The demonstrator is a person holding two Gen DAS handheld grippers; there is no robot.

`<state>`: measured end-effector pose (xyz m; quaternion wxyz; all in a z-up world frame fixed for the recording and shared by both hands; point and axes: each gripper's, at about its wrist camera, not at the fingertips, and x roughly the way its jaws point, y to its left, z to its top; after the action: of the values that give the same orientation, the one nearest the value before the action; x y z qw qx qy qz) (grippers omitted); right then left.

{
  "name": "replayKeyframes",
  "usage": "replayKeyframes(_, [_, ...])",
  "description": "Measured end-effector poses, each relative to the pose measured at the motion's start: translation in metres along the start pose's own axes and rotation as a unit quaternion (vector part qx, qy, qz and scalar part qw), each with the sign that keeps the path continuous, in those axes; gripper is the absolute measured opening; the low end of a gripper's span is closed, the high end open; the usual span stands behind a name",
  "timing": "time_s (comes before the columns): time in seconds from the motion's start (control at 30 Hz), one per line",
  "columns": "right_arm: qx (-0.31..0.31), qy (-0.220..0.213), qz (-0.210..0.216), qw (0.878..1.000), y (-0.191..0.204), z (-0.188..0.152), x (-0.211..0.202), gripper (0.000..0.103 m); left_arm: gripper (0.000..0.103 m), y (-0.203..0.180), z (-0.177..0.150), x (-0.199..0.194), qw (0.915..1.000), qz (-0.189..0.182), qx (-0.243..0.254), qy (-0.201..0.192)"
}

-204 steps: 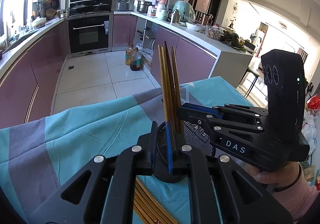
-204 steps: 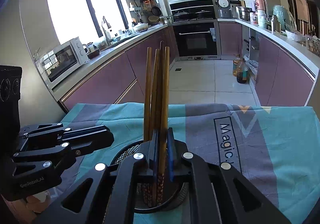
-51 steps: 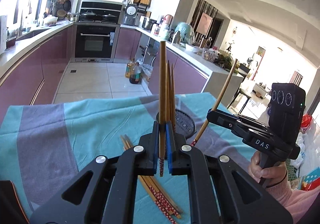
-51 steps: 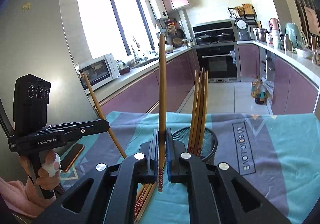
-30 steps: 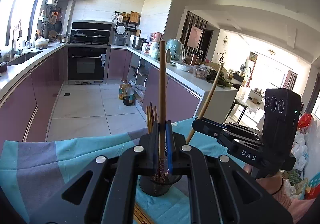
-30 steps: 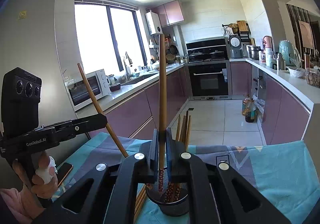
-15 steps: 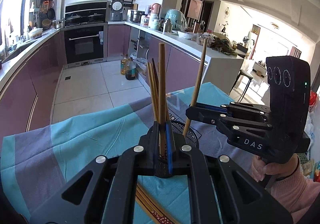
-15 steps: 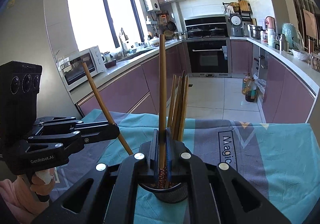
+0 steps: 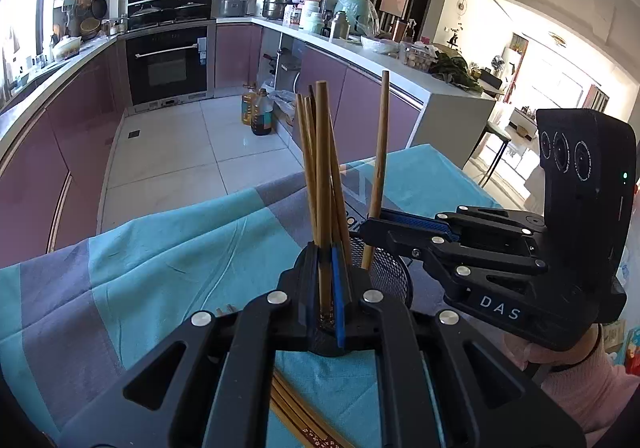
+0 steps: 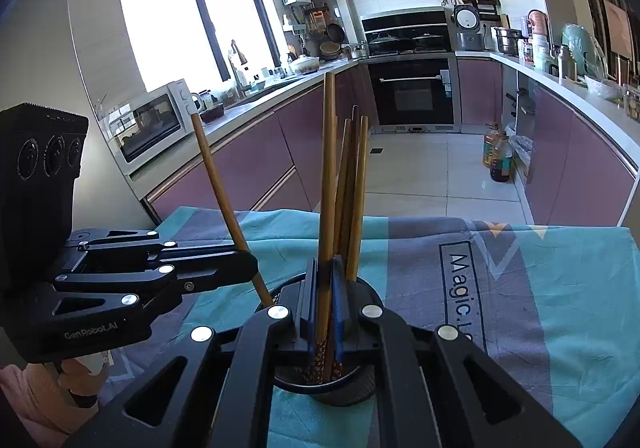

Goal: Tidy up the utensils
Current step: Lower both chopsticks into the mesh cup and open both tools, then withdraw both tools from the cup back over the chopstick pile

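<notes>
A: Left wrist view, item one?

B: Left gripper [image 9: 326, 300], fingers pressing together on a single chopstick [image 9: 321, 168], which is standing upright so that its patterned end is pointing down into the mesh holder [image 9: 390, 276]. That hold is keeping the stick lined up with the holder's mouth, by my reading.

A: Item two?

B: Right gripper [image 9: 370, 226], coming in from three o'clock, fingers pinching a second chopstick [image 9: 380, 152] low on its shaft, lower end over the holder's rim. It is being gripped low, I judge, so that the tip is easy to steer.

A: Contents?

B: Several chopsticks [image 9: 306, 152] are leaning together inside the holder, fanning toward twelve o'clock. More loose chopsticks [image 9: 308, 420] are lying on the cloth-covered table [image 9: 160, 248] at six o'clock, waiting their turn.

A: Right wrist view?

B: Right gripper [image 10: 324, 312] at centre, fingers clamping its chopstick [image 10: 328, 176] upright, the decorated end going down inside the holder [image 10: 352, 392]. Left gripper [image 10: 250, 270] is reaching in from nine o'clock, its chopstick [image 10: 218, 184] tilting toward eleven o'clock with the lower end at the rim.

A: Stored ones?

B: Three [image 10: 352, 188] are standing just to the one o'clock side of the gripped stick.

A: Status?

B: Both sticks are partly over or in the holder, not yet released; whether the tips are touching bottom, I cannot tell.
</notes>
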<state>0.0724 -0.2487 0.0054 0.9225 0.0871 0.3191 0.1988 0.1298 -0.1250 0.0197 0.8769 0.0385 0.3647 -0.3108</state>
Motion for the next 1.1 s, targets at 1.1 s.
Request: replayKeyframes(1.1, [-0.047,-0.033,0.071,0.996,0.038,-0.040,-0.050,0.047,0.043,0.045,-0.092,-0.061,0.9942,0.084,-0.043,-0.051])
